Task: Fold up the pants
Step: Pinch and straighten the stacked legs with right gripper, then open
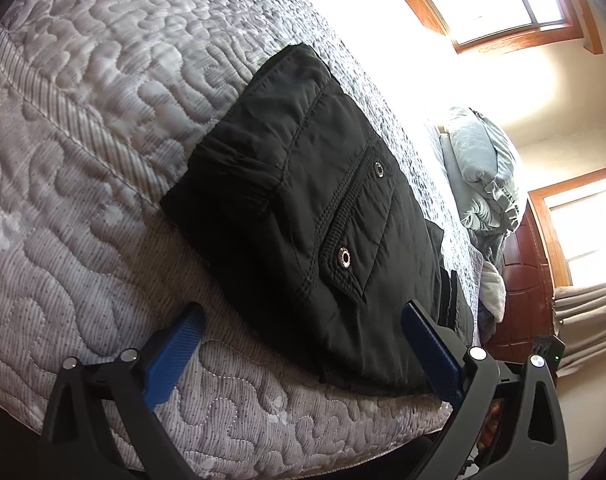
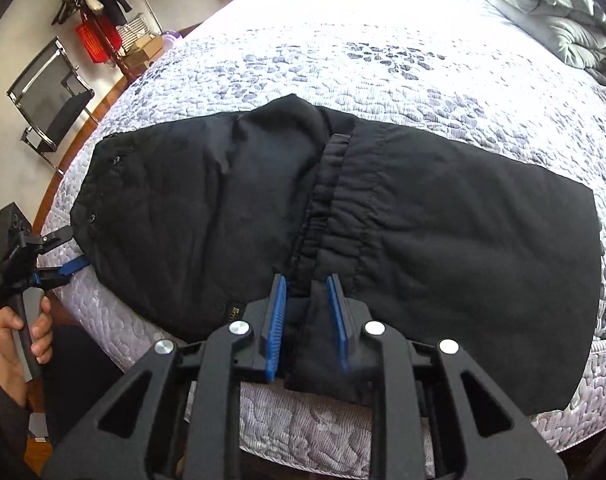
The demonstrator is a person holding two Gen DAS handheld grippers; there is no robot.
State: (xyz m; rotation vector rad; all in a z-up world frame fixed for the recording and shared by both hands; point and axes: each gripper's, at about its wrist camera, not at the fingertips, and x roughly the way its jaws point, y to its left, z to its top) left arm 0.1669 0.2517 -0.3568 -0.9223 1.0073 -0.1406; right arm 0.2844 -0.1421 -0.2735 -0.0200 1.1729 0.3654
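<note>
Your pants lie folded near the bed's front edge, one fold overhanging it. Quilt beyond them is free. Your right gripper has narrow jaws around the waistband fold; whether they press it is unclear. Your left gripper is released at the pants' end; the black cloth hides detail.

Home bedroom — quilted mattress, rumpled duvet, clothes rack.
</note>
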